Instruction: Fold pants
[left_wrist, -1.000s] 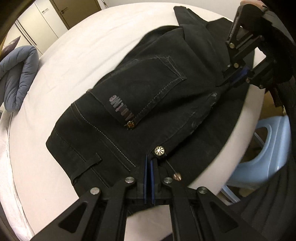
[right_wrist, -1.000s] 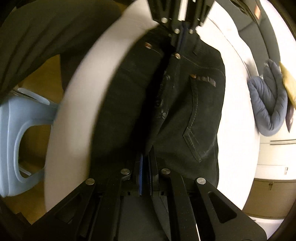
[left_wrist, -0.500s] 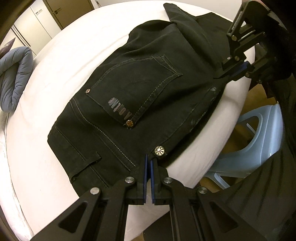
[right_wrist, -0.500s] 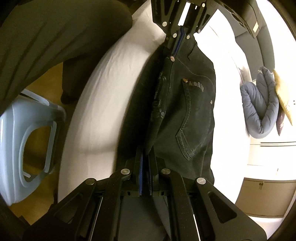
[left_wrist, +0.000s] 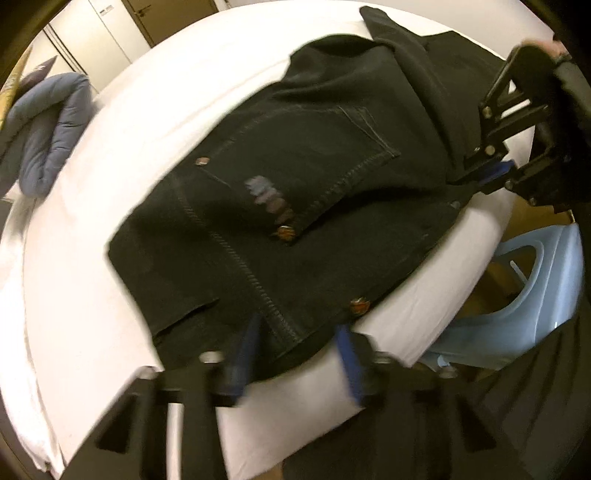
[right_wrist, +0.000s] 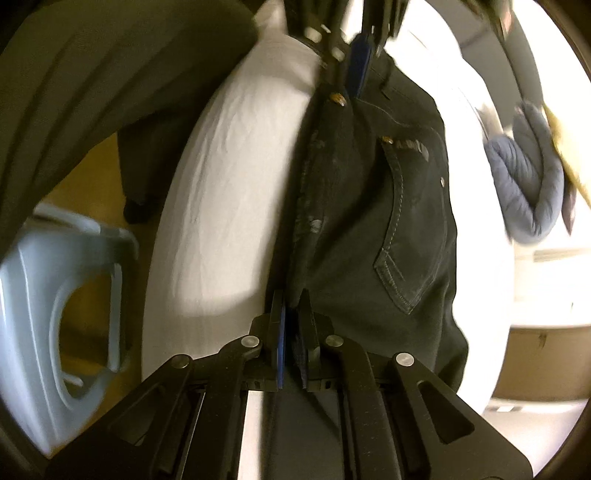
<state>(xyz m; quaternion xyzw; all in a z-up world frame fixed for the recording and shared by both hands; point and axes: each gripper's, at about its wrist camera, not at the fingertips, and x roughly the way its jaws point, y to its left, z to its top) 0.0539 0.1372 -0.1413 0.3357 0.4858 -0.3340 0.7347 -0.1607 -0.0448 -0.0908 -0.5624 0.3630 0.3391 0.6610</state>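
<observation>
Left tongs (left_wrist: 295, 354) now apart, waistband released onto bed (left_wrist: 110, 332). Right tongs (right_wrist: 291, 332) clamped on pants (left_wrist: 314, 184) beside the bed's edge. Halving done.

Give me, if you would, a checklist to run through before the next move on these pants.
1. Left gripper open around the waistband: ok.
2. Right gripper shut on the pants: ok.
3. Pants wholly on the bed: cannot tell, the far end is cut off.
4. Top layer flat: cannot tell, blurred.
5. Stool apart from the pants: ok.
</observation>
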